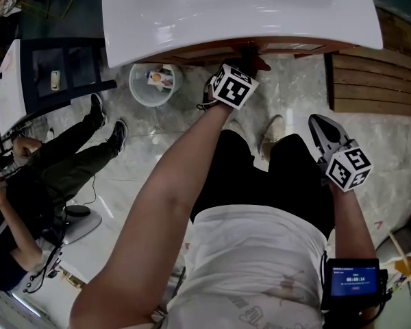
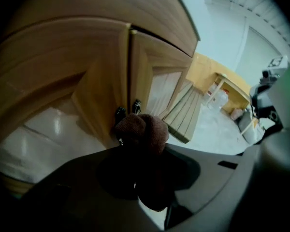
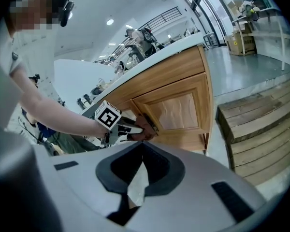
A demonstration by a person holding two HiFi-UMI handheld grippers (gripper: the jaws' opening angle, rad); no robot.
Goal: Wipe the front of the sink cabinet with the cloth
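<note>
Well, the left gripper (image 1: pixel 244 63) is clamped on the brown cloth (image 2: pixel 141 129), holding it against the wooden door of the sink cabinet (image 3: pixel 179 108) beside the dark handles (image 2: pixel 136 105). Further right, the right gripper (image 1: pixel 318 123) hangs well apart from the cabinet, jaws together with nothing between them.

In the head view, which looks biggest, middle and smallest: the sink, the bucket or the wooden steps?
1. sink
2. wooden steps
3. bucket
The sink is nearer the camera, so it may look extra big.
</note>
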